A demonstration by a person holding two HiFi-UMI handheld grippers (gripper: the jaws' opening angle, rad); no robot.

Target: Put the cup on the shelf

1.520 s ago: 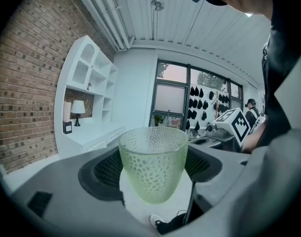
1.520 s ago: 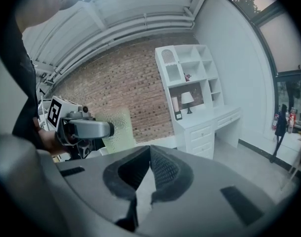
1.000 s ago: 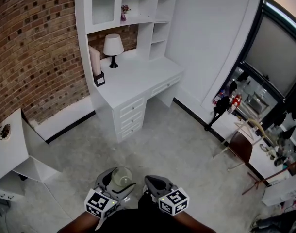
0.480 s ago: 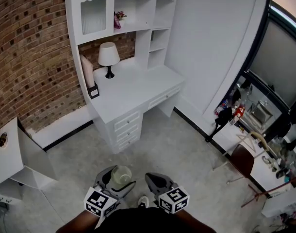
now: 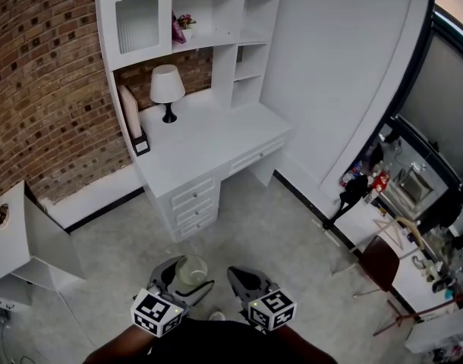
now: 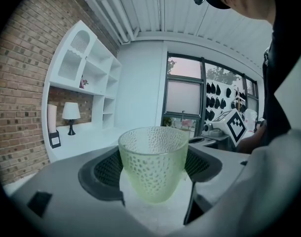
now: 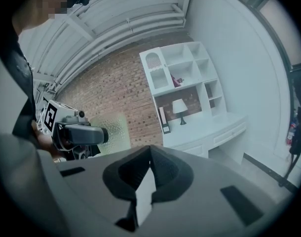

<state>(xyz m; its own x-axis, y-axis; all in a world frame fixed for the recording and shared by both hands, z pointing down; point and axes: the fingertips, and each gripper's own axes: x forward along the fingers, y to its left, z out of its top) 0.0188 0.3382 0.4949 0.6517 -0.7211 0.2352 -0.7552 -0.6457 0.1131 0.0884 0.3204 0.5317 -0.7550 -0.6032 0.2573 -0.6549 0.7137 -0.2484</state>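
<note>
A pale green dimpled glass cup (image 6: 154,166) stands upright between the jaws of my left gripper (image 6: 153,174), which is shut on it. The head view shows the cup (image 5: 191,271) low in the picture, held by the left gripper (image 5: 187,277) above the floor. My right gripper (image 5: 243,281) is beside it, and its jaws meet with nothing between them (image 7: 146,176). The cup (image 7: 113,134) also shows at the left of the right gripper view. The white shelf unit (image 5: 216,21) rises over a white desk (image 5: 209,139) against the brick wall, well ahead of both grippers.
On the desk stand a table lamp (image 5: 165,89) and a leaning book or frame (image 5: 131,116). A small flower decoration (image 5: 178,27) sits on a shelf. Another white table (image 5: 7,237) is at the left. Clutter and a chair (image 5: 379,260) lie at the right.
The view has shifted a little towards the desk and shelf, which now sit lower and further left in the picture. Both grippers keep their hold and place.
</note>
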